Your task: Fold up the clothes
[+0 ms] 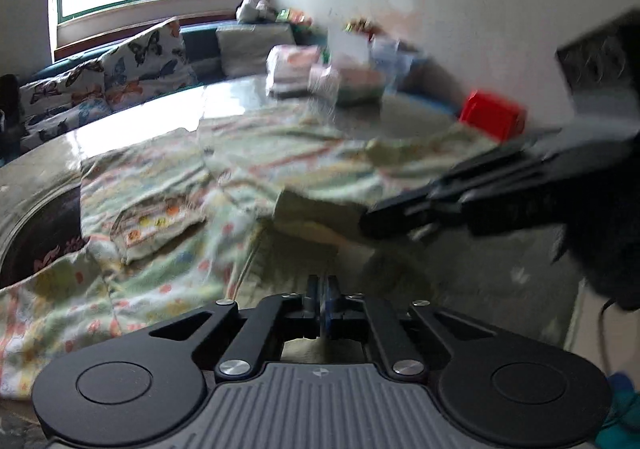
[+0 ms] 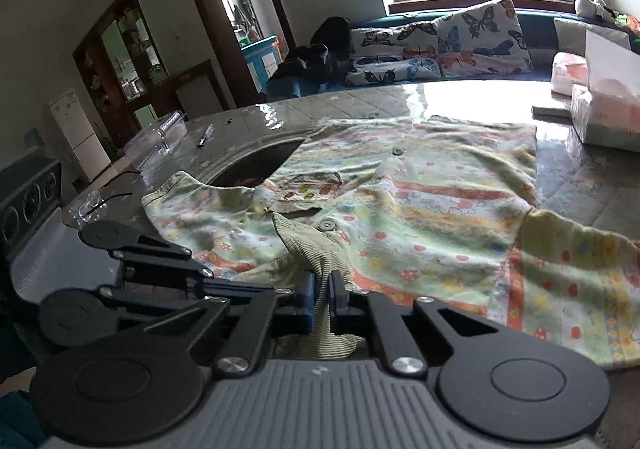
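Pinching the shirt's (image 2: pixel 400 209) green collar at lower centre, your right tongs (image 2: pixel 320 285) were clamped on cloth. Your left tongs (image 1: pixel 323 289) were pressed together, apparently empty. The shirt lay spread across the desk (image 2: pixel 460 97).

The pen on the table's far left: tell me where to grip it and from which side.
Grip the pen at mid-barrel, coming straight down with the fingers closing across its width. It lies flat and slanted on the glossy table, clear of the shirt and the clear plastic container, so a top approach looks unobstructed. Which end is the tip cannot be told.
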Tool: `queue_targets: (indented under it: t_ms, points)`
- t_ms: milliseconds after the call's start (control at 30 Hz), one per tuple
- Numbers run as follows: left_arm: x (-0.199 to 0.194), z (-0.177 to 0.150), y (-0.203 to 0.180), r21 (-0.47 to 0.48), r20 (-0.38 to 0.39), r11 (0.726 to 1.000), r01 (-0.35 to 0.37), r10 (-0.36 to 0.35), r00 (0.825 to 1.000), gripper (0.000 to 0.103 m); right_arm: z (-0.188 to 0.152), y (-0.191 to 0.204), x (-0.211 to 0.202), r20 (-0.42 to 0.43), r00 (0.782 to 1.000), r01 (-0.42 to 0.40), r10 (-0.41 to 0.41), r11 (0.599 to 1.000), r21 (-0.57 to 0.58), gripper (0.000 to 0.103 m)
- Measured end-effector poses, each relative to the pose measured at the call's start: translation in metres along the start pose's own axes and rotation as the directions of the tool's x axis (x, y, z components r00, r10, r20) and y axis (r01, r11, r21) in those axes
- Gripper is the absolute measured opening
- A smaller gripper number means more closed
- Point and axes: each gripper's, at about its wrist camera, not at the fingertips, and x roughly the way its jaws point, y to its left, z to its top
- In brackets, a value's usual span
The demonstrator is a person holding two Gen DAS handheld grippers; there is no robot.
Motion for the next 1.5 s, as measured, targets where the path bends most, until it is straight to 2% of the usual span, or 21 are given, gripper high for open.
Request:
queue_targets:
  t_ms: [67, 133, 200, 267, 367, 433, 500, 600, 767, 867, 1000, 1033, 1067, 1133, 1267, 1367, 1433, 1500]
  points:
    - [-0.001, -0.001, -0.003, 0.017, 0.004, 1.0, 0.023, -0.023, 1.0, 0.002, 0.0, 0.005, -0.001, -0.005, 1.0, -0.005, 0.005, 1.0, -0.028, 0.006]
    - [0.007, -0.006, -0.007, 0.04, -0.031, 0.999, 0.027, -0.026, 0.999, 0.002, -0.001, 0.01, 0.002, -0.023, 1.0, -0.009, 0.008, 0.998, -0.055, 0.006]
    - [0.017, -0.012, -0.005, 0.018, -0.064, 0.999, 0.034, -0.033, 0.997, 0.002, -0.004, 0.015, 0.006, -0.044, 0.999, -0.006, 0.002, 0.997, -0.082, 0.006]
    - [0.014, -0.011, -0.004, 0.0, -0.051, 1.0, 0.026, -0.026, 0.998, 0.002, -0.005, 0.016, 0.005, -0.041, 0.999, 0.001, -0.004, 0.996, -0.088, 0.006]
    - [-0.003, -0.005, -0.001, 0.003, 0.026, 1.0, -0.012, 0.012, 1.0, 0.005, -0.002, 0.012, 0.0, -0.028, 1.0, 0.002, -0.004, 0.998, -0.069, 0.006]
    - [-0.007, -0.006, 0.0, 0.027, 0.036, 0.999, -0.033, 0.032, 0.999, 0.011, 0.002, 0.009, -0.001, -0.022, 1.0, 0.003, -0.004, 0.998, -0.057, 0.006]
    - [-0.006, -0.008, 0.0, 0.06, 0.022, 0.997, -0.055, 0.054, 0.998, 0.031, 0.003, 0.007, -0.001, -0.018, 1.0, 0.004, -0.005, 0.999, -0.05, 0.006]
    - [0.002, -0.012, -0.004, 0.09, 0.005, 0.993, -0.08, 0.08, 0.997, 0.034, 0.002, 0.008, 0.0, -0.02, 1.0, 0.0, -0.001, 0.999, -0.045, 0.006]
    - [-0.005, -0.011, -0.014, 0.117, 0.053, 0.976, -0.182, 0.177, 0.983, 0.034, 0.001, 0.005, -0.002, -0.012, 1.0, 0.003, -0.004, 0.999, -0.036, 0.006]
    - [-0.002, -0.013, -0.017, 0.152, 0.086, 0.948, -0.28, 0.27, 0.959, 0.034, 0.002, 0.003, -0.003, -0.007, 1.0, 0.005, -0.005, 1.0, -0.024, 0.006]
    - [0.004, -0.015, -0.014, 0.152, 0.06, 0.955, -0.255, 0.248, 0.967, 0.03, 0.001, 0.002, -0.003, -0.004, 1.0, 0.004, -0.004, 1.0, -0.017, 0.006]
    - [0.005, -0.015, -0.015, 0.159, 0.056, 0.957, -0.242, 0.236, 0.97, 0.025, 0.001, 0.001, -0.003, -0.003, 1.0, 0.004, -0.004, 1.0, -0.015, 0.006]
    - [0.006, -0.016, -0.016, 0.166, 0.052, 0.959, -0.23, 0.224, 0.973, 0.01, 0.001, 0.001, -0.003, -0.001, 1.0, 0.005, -0.005, 1.0, -0.015, 0.006]
    - [0.005, -0.015, -0.019, 0.177, 0.058, 0.963, -0.205, 0.197, 0.979, 0.004, 0.002, 0.002, -0.004, 0.003, 1.0, 0.006, -0.006, 1.0, -0.017, 0.006]
    - [0.004, -0.017, -0.026, 0.216, 0.067, 0.965, -0.147, 0.136, 0.989, 0.003, 0.003, 0.006, -0.004, 0.004, 1.0, 0.002, -0.002, 0.999, -0.04, 0.006]
    - [0.016, -0.02, -0.021, 0.192, 0.024, 0.976, -0.106, 0.103, 0.994, 0.003, 0.001, 0.011, 0.003, -0.032, 0.999, -0.016, 0.013, 0.997, -0.072, 0.007]
    - [0.019, -0.021, -0.018, 0.175, 0.013, 0.98, -0.091, 0.09, 0.996, 0.003, -0.002, 0.017, 0.009, -0.07, 0.997, -0.028, 0.02, 0.994, -0.109, 0.02]
    - [0.015, -0.021, -0.017, 0.174, 0.011, 0.982, -0.078, 0.077, 0.997, 0.007, -0.005, 0.021, 0.01, -0.089, 0.996, -0.042, 0.031, 0.99, -0.132, 0.023]
